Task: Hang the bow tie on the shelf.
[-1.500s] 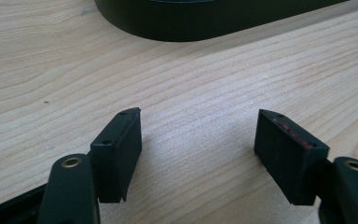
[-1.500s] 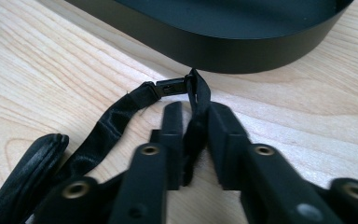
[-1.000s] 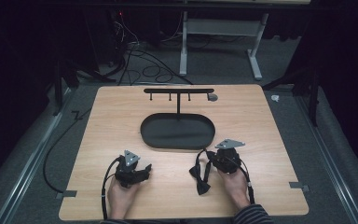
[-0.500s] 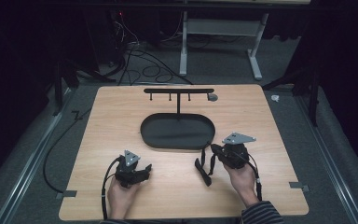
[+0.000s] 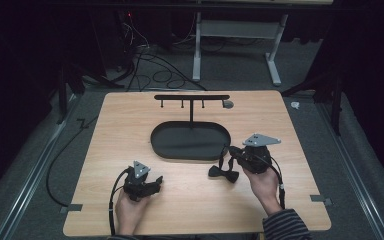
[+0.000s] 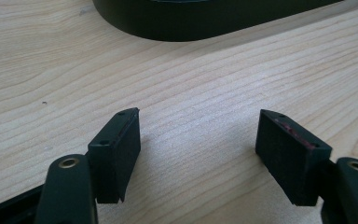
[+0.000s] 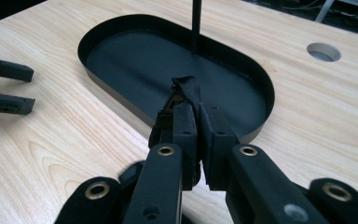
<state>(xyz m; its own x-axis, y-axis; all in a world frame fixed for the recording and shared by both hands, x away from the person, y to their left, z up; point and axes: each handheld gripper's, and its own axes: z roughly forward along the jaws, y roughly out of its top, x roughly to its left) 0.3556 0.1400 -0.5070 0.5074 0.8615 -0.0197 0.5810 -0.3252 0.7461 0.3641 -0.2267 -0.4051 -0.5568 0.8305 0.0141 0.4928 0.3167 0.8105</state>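
A black bow tie (image 5: 223,173) lies on the wooden table just right of centre, its strap running up into my right gripper (image 5: 233,152). That gripper is shut on the black strap (image 7: 186,86), which pokes out above its closed pads, pointing toward the black oval tray (image 7: 121,100). My left gripper (image 5: 156,181) rests low on the table at the front left, open, with bare wood between its pads (image 6: 116,144). In the right gripper view its two jaws stand apart at the left edge.
The oval tray (image 5: 160,150) sits mid-table, with a thin post rising from it to a T-shaped rack (image 5: 191,98) with small hooks. A round hole (image 5: 228,104) is in the tabletop near the rack's right end. Cables lie on the floor beyond.
My right gripper has moved right and away toward the tray's right end, dragging the bow tie by its strap. The left gripper has stayed put.
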